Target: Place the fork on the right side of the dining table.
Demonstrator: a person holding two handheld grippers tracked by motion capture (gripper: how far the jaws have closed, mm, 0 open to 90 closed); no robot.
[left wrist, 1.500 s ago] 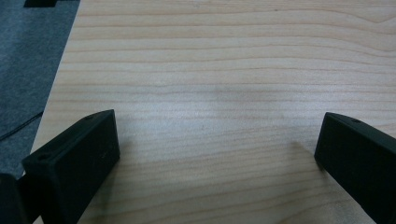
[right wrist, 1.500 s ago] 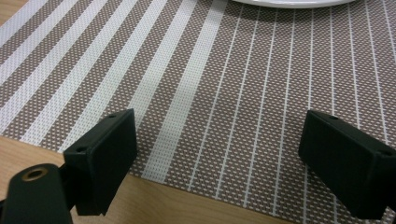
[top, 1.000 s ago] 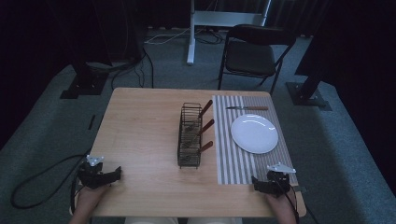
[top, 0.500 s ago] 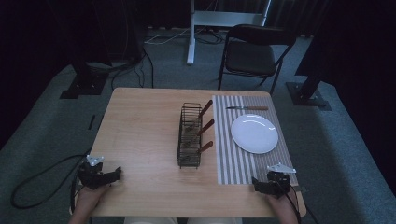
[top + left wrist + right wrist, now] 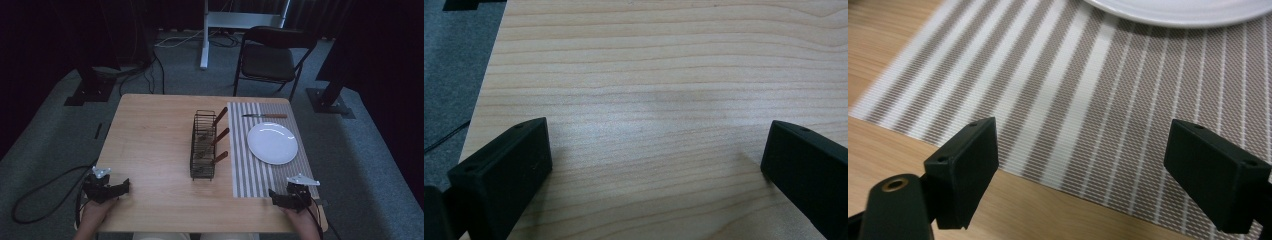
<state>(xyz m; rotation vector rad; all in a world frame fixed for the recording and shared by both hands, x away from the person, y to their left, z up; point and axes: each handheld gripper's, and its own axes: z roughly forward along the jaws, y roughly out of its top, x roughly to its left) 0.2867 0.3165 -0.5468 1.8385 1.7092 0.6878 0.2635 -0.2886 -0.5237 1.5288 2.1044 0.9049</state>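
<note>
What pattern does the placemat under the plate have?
The placemat is woven in brown-grey and white stripes, wide and narrow. The right gripper view shows it best, with the plate on top.

Black folding chair [image 5: 272, 56] beyond the table [image 5: 150, 150].

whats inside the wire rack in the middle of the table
The wire rack holds three pieces of cutlery with brown wooden handles poking out toward the striped placemat. Their metal ends are too dim behind the mesh to identify.

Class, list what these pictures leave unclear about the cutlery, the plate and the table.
- Cutlery heads in the wire rack: high view, too small and hidden by the mesh; just three wooden handles stick out.
- Plate: right gripper view, cut off by the top edge.
- Table: left gripper view, cropped by the frame.
</note>
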